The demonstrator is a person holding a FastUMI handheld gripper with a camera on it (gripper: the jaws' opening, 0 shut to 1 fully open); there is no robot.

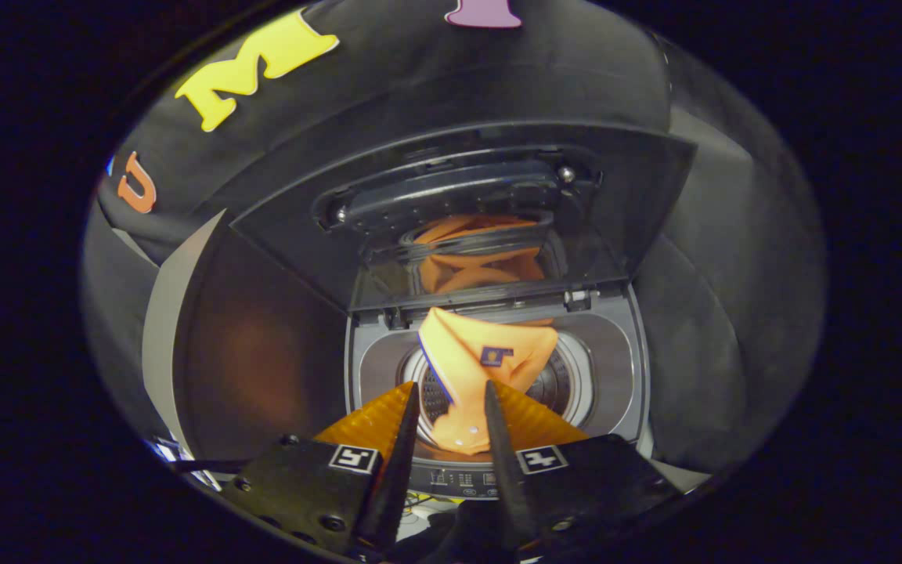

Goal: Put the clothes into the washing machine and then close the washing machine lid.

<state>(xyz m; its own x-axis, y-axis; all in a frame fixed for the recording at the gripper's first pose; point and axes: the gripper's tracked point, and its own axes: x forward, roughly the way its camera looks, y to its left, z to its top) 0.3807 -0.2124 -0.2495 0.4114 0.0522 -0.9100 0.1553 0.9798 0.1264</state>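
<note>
Orange cloth front and centre: the orange garment (476, 362) hangs bunched between the two fingers of the gripper (451, 392), its lower end squeezed in the narrow gap where the fingers (402, 439) close in on it from both sides. That's a firm clench on the fabric, both fingers pressing. A small dark patch sits on the front of the cloth, and dark trim runs down its left edge.

Right beneath and just beyond the fingertips, the washing machine (615, 368) stands open, a grey top-loader with its round drum (557, 384) showing perforated metal to the right of the hanging cloth. The garment is suspended over the drum mouth, its upper fold peaking toward the far rim. Whether any of it touches the drum I cannot tell.

At the far side the lid (467, 204) is tipped up and back, its glass pane mirroring the orange cloth. On the near edge of the machine, under the fingers, runs the control panel (459, 479). To the left, a glossy dark panel (255, 352) stands beside the machine.
</note>
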